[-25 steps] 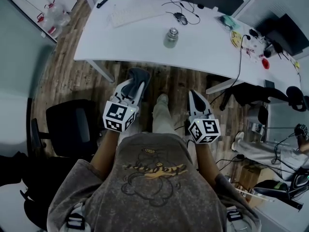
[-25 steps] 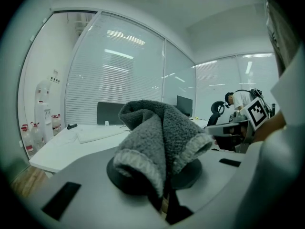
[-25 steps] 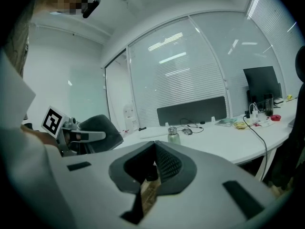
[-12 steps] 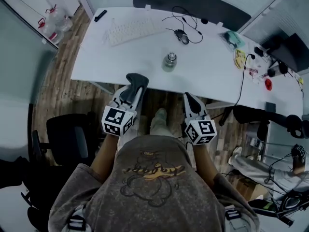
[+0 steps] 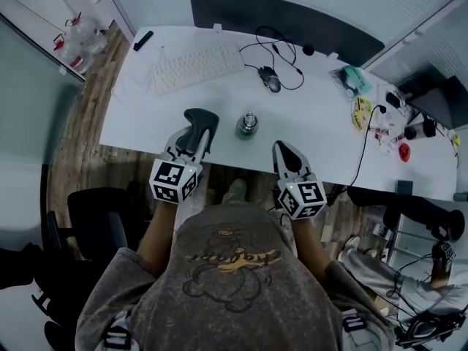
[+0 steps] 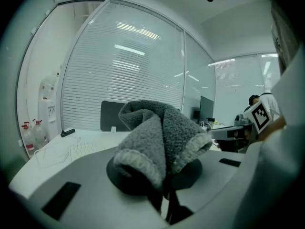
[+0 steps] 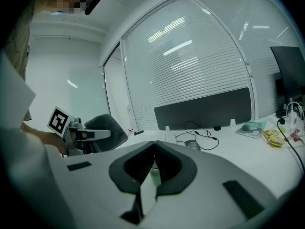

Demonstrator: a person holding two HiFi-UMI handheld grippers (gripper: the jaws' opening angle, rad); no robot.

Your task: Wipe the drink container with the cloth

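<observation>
The left claw [image 5: 196, 133] is clamped on a grey cloth [image 5: 200, 115]. The cloth bunches over the claw's tips and hides the pads in the left gripper view (only a dark slit shows beneath the folds). The right claw [image 5: 282, 149] is fully closed and empty, its jaws touching. The drink container [image 5: 248, 124] stands upright by the near edge of the white surface [image 5: 322, 134], between the two claws and apart from both. In the right gripper view the closed jaws cover nearly all of it.
</observation>
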